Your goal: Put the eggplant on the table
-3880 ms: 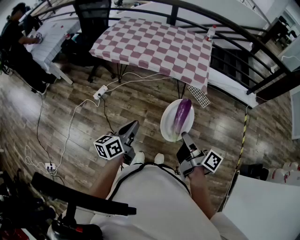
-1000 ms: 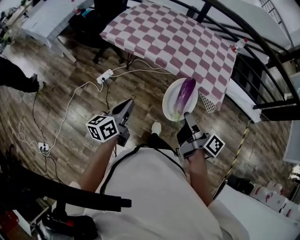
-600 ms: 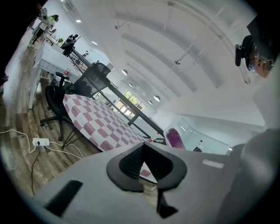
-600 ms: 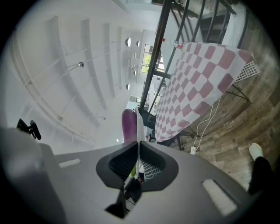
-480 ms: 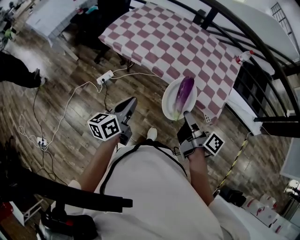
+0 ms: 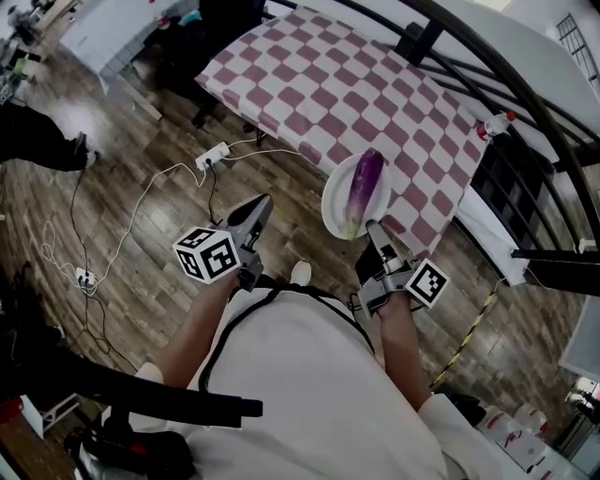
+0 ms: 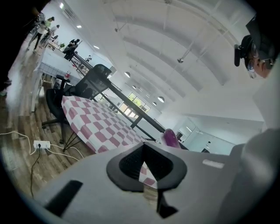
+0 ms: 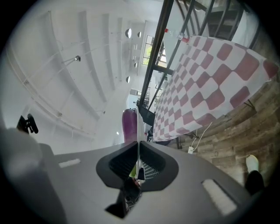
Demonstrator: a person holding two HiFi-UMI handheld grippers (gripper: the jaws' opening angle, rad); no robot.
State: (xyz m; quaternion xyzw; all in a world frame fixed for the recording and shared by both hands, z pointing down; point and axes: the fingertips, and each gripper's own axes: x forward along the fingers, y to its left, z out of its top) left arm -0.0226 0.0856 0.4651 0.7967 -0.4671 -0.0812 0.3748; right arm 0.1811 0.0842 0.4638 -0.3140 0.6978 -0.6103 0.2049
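A purple eggplant point(image 6: 364, 187) lies on a white plate point(image 6: 336, 206). My right gripper point(image 6: 372, 228) is shut on the plate's near rim and holds it level at the near edge of the pink-and-white checked table point(image 6: 356, 84). In the right gripper view the plate point(image 8: 138, 124) shows edge-on between the jaws, with the eggplant point(image 8: 129, 127) behind it and the table point(image 8: 205, 83) to the right. My left gripper point(image 6: 260, 204) is shut and empty over the floor, left of the plate. In the left gripper view its tips point(image 7: 144, 148) point at the table point(image 7: 94, 120); the eggplant point(image 7: 170, 138) shows at the right.
A power strip point(image 6: 213, 155) and cables lie on the wooden floor in front of the table. A black chair point(image 6: 225, 19) stands behind it. A bottle point(image 6: 495, 124) stands at the right, near a black railing point(image 6: 525, 84). A person point(image 6: 37, 141) stands at the far left.
Both grippers have moved toward the checked table. The plate with the eggplant now overlaps the table's near edge; earlier it hung over the floor short of it.
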